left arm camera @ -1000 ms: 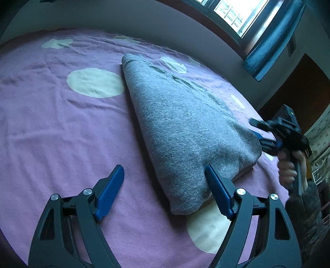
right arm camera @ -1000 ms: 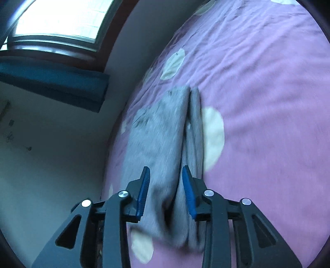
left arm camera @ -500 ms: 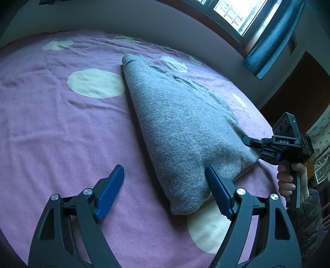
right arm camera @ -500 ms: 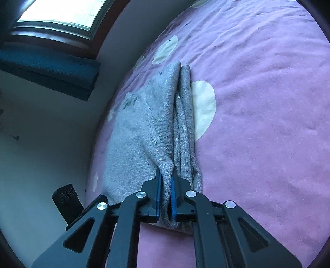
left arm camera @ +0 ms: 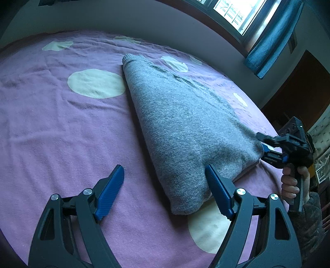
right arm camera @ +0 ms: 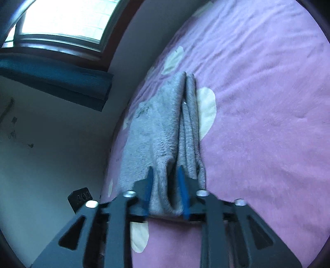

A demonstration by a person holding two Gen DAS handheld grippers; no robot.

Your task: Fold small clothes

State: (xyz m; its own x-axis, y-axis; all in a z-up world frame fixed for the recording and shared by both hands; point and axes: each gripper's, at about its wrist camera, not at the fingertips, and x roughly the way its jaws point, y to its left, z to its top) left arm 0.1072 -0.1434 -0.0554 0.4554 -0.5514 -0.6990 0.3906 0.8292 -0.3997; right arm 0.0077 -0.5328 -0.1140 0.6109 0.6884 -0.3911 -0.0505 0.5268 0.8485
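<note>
Blue pads on our right gripper (right arm camera: 165, 185) have just been opening; the near corner of the folded grey knit garment (right arm camera: 163, 144) sits loosely between them, and blur keeps us from telling whether a pad touches it. Our left gripper (left arm camera: 165, 185) hangs wide apart, gripping nothing, the garment's near edge just beside its right finger. The garment lies on the purple bedspread (left arm camera: 61, 127) with cream dots. The garment's underside is hidden.

One grey knit garment (left arm camera: 185, 132) on one purple bedspread (left arm camera: 61, 134). Two grippers: left gripper (left arm camera: 165, 191), right gripper (right arm camera: 166, 185). One window (right arm camera: 68, 18), one blue curtain (left arm camera: 270, 39).
</note>
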